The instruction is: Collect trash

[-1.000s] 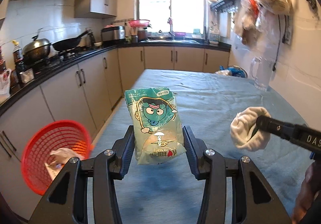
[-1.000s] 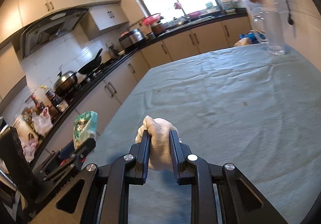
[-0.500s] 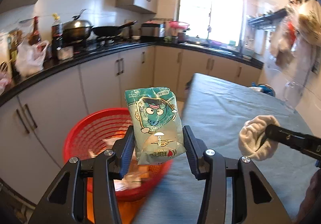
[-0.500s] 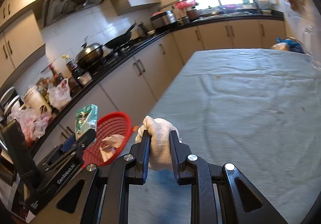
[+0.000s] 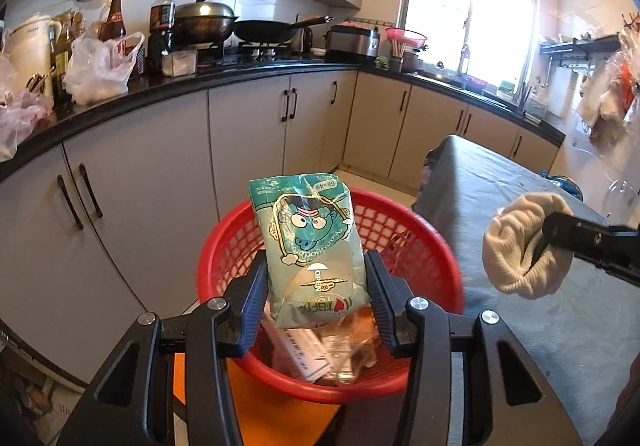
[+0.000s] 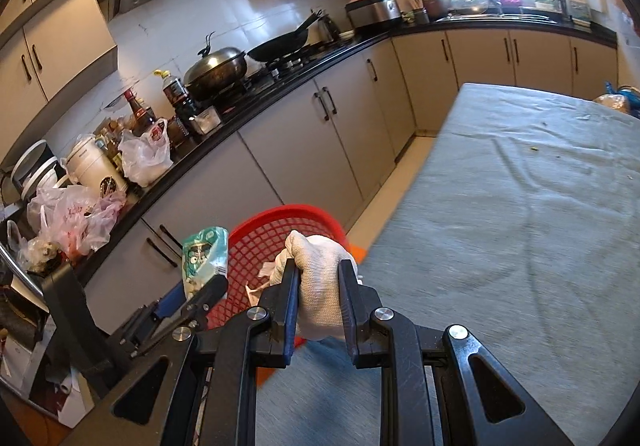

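Observation:
My left gripper (image 5: 316,286) is shut on a green snack packet (image 5: 310,246) with a cartoon face, held upright right above the red mesh basket (image 5: 224,250). The basket holds paper and plastic scraps (image 5: 320,356). My right gripper (image 6: 318,278) is shut on a balled white cloth glove (image 6: 320,270), at the table's left edge beside the basket (image 6: 256,238). The glove (image 5: 520,246) and right gripper also show in the left wrist view on the right. The packet (image 6: 204,258) shows in the right wrist view.
The table with a grey-blue cloth (image 6: 520,206) runs to the right. Grey cabinets (image 5: 160,174) under a black counter stand just behind the basket. The counter carries plastic bags (image 5: 100,66), bottles, a wok and pans. An orange surface (image 5: 272,414) lies under the basket.
Both grippers have swung left from over the table to the basket. The packet now hangs over the basket's opening, and the glove has come to the table's edge. Both grips are unchanged.

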{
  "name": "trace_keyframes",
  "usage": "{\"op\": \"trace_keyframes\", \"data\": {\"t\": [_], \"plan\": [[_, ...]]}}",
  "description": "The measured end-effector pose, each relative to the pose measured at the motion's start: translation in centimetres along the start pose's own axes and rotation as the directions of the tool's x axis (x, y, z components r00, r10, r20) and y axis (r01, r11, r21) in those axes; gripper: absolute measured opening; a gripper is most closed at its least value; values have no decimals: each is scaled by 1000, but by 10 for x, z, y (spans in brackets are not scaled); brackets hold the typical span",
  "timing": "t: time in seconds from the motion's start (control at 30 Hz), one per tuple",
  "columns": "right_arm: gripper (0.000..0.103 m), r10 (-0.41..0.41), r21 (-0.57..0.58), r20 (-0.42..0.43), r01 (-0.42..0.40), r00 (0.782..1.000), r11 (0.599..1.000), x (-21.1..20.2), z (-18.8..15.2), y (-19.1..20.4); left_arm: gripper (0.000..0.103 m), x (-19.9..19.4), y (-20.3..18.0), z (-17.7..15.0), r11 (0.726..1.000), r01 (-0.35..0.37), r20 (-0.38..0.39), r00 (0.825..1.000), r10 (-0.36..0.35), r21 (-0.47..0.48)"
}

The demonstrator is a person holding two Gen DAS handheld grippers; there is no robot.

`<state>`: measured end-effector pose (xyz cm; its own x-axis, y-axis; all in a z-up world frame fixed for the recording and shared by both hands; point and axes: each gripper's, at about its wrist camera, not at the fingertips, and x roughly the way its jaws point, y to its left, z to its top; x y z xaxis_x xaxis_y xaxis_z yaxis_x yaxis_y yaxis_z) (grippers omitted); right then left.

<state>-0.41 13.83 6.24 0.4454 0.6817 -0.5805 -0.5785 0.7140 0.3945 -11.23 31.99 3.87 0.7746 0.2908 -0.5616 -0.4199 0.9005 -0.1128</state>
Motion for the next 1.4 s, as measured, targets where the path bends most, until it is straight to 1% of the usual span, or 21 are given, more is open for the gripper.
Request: {"op": "trace_keyframes", "data": {"t": [0.13, 0.3, 0.53, 0.67, 0.77, 0.9, 0.93, 1.23, 1.27, 1.3, 1.37, 1.4], "plan": [[21, 15, -3, -28, -15, 999, 1000, 20, 5, 8, 46, 9, 8, -4, 1000, -9, -22, 1000, 9, -7], [21, 12, -5, -64, -12, 998, 1000, 45, 7, 13, 46, 13, 10, -8, 1000, -10, -29, 1000, 10, 4], [21, -2, 1, -97, 2, 995, 1000, 68, 8, 13, 46, 20, 9, -9, 1000, -3, -40, 999, 3, 16], [23, -8, -1, -104, 8, 995, 1000, 75, 8, 15, 47, 23, 9, -7, 1000, 0, -42, 999, 1, 15], [24, -9, 2, -103, 9, 995, 1000, 76, 8, 15, 48, 23, 11, -7, 1000, 0, -41, 999, 0, 11], [31, 1, 6, -107, -1, 994, 1000, 76, 8, 15, 49, 24, 11, -6, 1000, 6, -43, 999, -6, 8], [32, 2, 6, -106, -1, 994, 1000, 75, 9, 15, 50, 24, 11, -6, 1000, 7, -42, 999, -7, 9], [33, -6, 2, -61, 6, 998, 1000, 58, 12, 15, 52, 21, 7, -5, 1000, 7, -35, 999, -6, 17], [33, -8, 3, -53, 8, 999, 1000, 54, 13, 15, 53, 21, 7, -4, 1000, 7, -35, 999, -7, 16], [36, -12, 4, -47, 12, 999, 1000, 51, 13, 15, 54, 21, 7, -4, 1000, 8, -34, 999, -7, 17], [42, -24, 5, -35, 25, 999, 1000, 46, 13, 14, 62, 20, 5, -4, 1000, 4, -33, 999, -3, 23], [44, -28, 7, -27, 28, 999, 1000, 42, 13, 13, 64, 20, 4, -3, 1000, 2, -31, 1000, -1, 26]]}}
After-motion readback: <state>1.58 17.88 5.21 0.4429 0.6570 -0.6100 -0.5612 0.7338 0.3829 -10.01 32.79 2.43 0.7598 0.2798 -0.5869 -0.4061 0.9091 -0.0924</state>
